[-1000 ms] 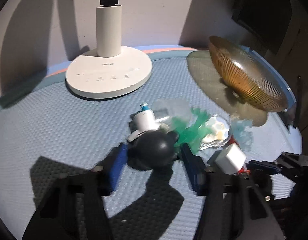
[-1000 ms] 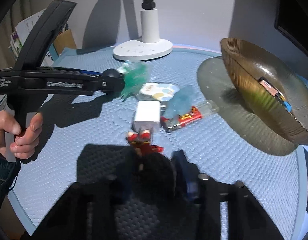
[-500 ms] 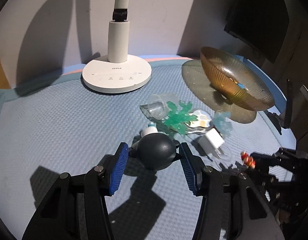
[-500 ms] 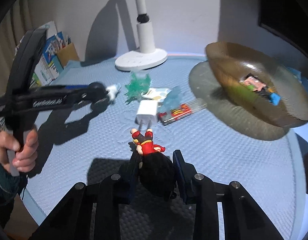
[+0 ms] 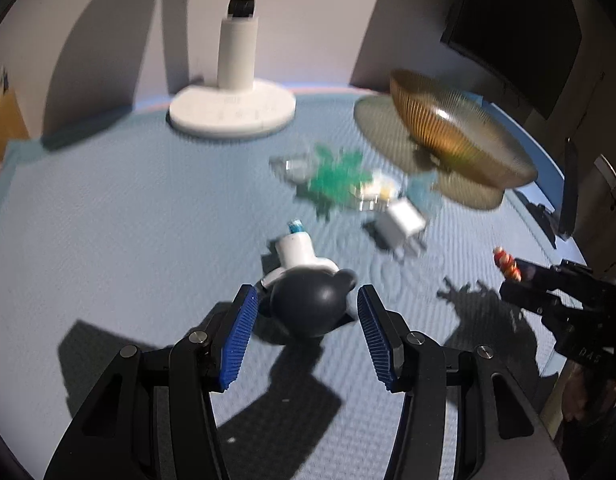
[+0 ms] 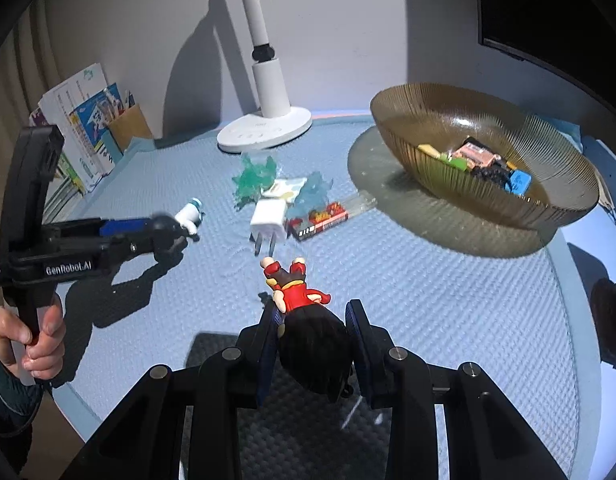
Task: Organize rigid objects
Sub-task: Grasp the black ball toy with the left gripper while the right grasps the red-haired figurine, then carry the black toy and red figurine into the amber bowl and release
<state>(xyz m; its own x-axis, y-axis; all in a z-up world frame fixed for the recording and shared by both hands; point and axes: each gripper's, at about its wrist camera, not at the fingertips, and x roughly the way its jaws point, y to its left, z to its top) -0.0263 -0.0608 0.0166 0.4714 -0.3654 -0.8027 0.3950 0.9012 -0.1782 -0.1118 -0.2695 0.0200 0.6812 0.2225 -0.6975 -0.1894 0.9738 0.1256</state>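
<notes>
Right now our right tongs (image 6: 312,344) are clamped on the dark head of a small red-suited figurine (image 6: 304,320), held clear above the tabletop (image 6: 428,280) with its legs pointing away from us. Our left tongs (image 5: 304,320) bracket the black round head of a second, white-bodied figurine (image 5: 304,280); their jaws are opening, and in the blurred left view gaps show on both sides of the head, so we judge no firm grip there. Both toys look like hard, light plastic, smooth on the rounded heads, so they may slip or swivel; the head is the widest part to pinch. The ribbed amber bowl (image 6: 484,184), already holding several small items, sits off to the right, near the charger (image 6: 270,218).
</notes>
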